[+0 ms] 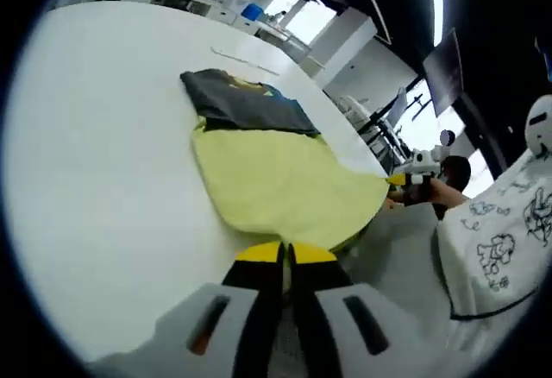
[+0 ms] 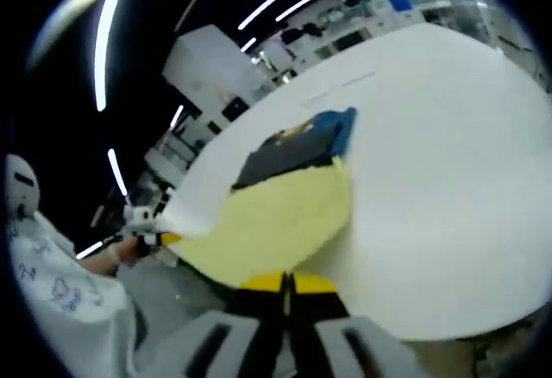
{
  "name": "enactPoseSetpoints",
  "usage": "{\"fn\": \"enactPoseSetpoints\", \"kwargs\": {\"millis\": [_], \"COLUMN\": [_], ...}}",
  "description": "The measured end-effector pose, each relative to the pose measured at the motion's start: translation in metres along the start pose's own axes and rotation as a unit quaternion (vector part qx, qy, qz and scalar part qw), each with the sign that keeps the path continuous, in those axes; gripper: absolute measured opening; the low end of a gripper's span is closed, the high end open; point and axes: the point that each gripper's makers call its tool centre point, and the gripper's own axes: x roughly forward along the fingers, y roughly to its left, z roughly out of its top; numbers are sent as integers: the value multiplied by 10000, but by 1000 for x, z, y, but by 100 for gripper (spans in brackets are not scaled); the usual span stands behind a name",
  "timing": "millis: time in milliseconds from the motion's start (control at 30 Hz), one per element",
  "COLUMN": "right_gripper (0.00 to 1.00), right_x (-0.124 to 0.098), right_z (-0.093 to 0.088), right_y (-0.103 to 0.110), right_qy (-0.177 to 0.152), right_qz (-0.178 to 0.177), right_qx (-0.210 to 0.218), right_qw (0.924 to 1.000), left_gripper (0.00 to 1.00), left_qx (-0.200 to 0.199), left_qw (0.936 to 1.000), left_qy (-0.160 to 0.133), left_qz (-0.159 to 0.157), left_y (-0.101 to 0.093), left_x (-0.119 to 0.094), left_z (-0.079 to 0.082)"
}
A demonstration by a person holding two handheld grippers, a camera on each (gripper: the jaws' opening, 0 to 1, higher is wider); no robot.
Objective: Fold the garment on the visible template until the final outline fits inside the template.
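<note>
Folding looks partly done, as a judgement; the garment (image 1: 276, 171) lies on the white counter (image 1: 103, 162), its yellow part doubled toward the tongs and its dark part beyond; further folds likely remain; left tongs (image 1: 285, 253) and right tongs (image 2: 287, 283) are each closed on its near yellow edge.

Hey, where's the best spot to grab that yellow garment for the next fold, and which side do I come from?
Judging by how it lies, grip the yellow garment at its near hem, where the right gripper and left gripper already sit shut at its edge. Come from the table's near side: that hem hangs at the edge, while the far end lies flat beside the dark garment.
</note>
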Motion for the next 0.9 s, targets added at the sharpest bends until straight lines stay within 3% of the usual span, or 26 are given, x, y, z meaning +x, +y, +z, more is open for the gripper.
{"fn": "enactPoseSetpoints", "kwargs": {"millis": [233, 433, 600, 900], "right_gripper": [0, 0, 0, 0], "right_x": [14, 28, 43, 74], "right_z": [57, 96, 129, 190], "right_y": [-5, -15, -17, -26], "right_qy": [-431, -681, -916, -1086], "right_qz": [72, 80, 109, 58], "right_qx": [-256, -304, -354, -711], "right_qw": [9987, 9972, 9951, 9915], "left_gripper": [0, 0, 0, 0], "left_qx": [107, -44, -197, -111], "left_qw": [9990, 9970, 9920, 9865], "left_qy": [-429, -771, -1248, -1616], "left_qz": [-4, -47, 29, 255], "left_y": [2, 20, 36, 61], "left_x": [18, 30, 40, 60], "left_z": [50, 89, 125, 177]}}
